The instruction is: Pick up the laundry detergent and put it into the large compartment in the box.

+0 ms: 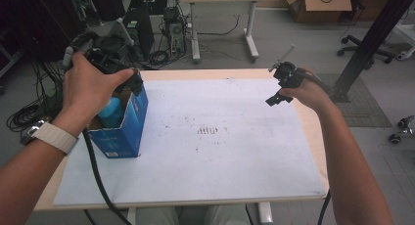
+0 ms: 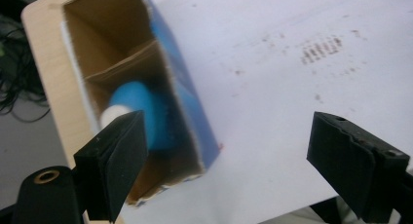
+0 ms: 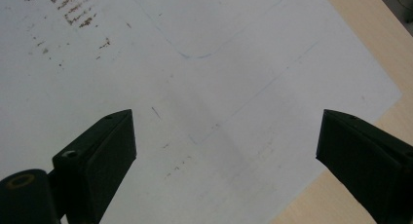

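The left gripper [image 2: 226,156] hangs with its jaws wide and empty just above the open blue carton [image 1: 123,121], where a blue bottle [image 2: 141,114] with a white cap stands in the nearer compartment (a cardboard divider closes off the far one). To finish cleanly, I judge it should lift straight clear without brushing the carton's rim. Well to its right, the right gripper [image 3: 226,153] hovers over the white sheet [image 1: 220,151] on the desk [image 1: 313,132], jaws equally wide, holding nothing.

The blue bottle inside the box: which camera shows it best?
The left gripper view: it looks down into the open box at the blue bottle, though blurred. The high view catches just its top behind the hand.
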Available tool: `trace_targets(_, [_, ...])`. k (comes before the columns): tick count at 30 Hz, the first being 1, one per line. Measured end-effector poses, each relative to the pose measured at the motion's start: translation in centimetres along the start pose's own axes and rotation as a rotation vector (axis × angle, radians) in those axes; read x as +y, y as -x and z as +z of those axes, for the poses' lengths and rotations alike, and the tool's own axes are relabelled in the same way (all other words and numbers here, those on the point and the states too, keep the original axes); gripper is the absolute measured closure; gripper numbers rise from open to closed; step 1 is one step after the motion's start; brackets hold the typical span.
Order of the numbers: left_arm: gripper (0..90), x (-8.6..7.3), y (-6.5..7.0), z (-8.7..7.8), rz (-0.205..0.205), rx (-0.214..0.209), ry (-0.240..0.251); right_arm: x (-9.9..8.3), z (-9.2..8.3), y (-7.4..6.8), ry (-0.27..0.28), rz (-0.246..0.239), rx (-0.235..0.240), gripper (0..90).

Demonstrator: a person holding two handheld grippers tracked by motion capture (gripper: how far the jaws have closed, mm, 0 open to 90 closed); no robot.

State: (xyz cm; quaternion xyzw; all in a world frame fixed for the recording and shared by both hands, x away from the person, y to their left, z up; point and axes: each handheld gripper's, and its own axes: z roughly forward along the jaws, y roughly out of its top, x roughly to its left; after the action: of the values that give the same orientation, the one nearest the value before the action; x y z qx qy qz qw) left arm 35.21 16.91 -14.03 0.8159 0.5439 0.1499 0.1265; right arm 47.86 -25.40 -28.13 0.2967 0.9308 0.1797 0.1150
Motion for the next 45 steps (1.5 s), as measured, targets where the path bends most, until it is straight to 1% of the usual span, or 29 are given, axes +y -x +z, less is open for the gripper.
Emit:
trace_targets(4, [11.4, 0.0, 1.5, -0.1, 0.046, -0.023, 0.0, 0.0, 0.0, -0.1, 0.0, -0.002, 0.001, 7.2])
trace_targets(8, [10.2, 0.0, 2.8, -0.2, 0.092, -0.046, 0.004, 0.0, 0.0, -0.1, 0.001, -0.004, 0.001, 7.2])
trace_targets(10, [9.2, 0.0, 3.3, -0.2, 0.104, -0.054, 0.006, 0.1, 0.0, -0.1, 0.004, -0.004, 0.002, 7.2])
trace_targets(12, [9.2, 0.0, 4.0, -0.2, 0.126, -0.062, 0.004, 0.1, 0.0, -0.1, 0.004, -0.005, 0.001, 7.2])
trace_targets(17, [9.2, 0.1, 5.2, -0.2, 0.155, -0.085, 0.009, 0.0, -0.1, -0.2, 0.005, -0.005, 0.002, 7.2])
trace_targets(19, [8.8, 0.0, 5.6, -0.1, 0.171, -0.086, 0.007, 0.0, -0.1, -0.2, 0.007, -0.005, 0.002, 7.2])
trace_targets(21, [7.9, -0.1, 5.9, -0.1, 0.186, -0.095, 0.001, 0.0, -0.1, -0.2, 0.007, -0.005, 0.003, 7.2])
trace_targets(25, [7.3, -0.2, 6.6, -0.1, 0.208, -0.121, 0.008, 0.0, -0.1, -0.4, 0.009, -0.005, 0.004, 7.2])
trace_targets(33, [7.4, -0.6, 7.6, 0.5, 0.247, -0.154, 0.003, -0.1, -0.4, -0.6, 0.015, -0.006, 0.002, 7.2])
trace_targets(35, [7.4, -0.7, 7.8, 0.8, 0.26, -0.156, 0.001, -0.1, -0.5, -0.6, 0.018, -0.009, 0.001, 7.2])
trace_targets(38, [7.4, -0.9, 8.1, 1.4, 0.27, -0.17, -0.003, 0.0, -0.6, -0.6, 0.019, -0.012, -0.001, 7.2])
trace_targets(40, [7.4, -0.9, 8.2, 1.7, 0.276, -0.17, -0.002, 0.1, -0.7, -0.7, 0.021, -0.012, -0.005, 7.1])
trace_targets(45, [7.5, -0.9, 8.3, 1.9, 0.276, -0.178, 0.003, 0.1, -1.0, -0.9, 0.022, -0.02, -0.008, 7.1])
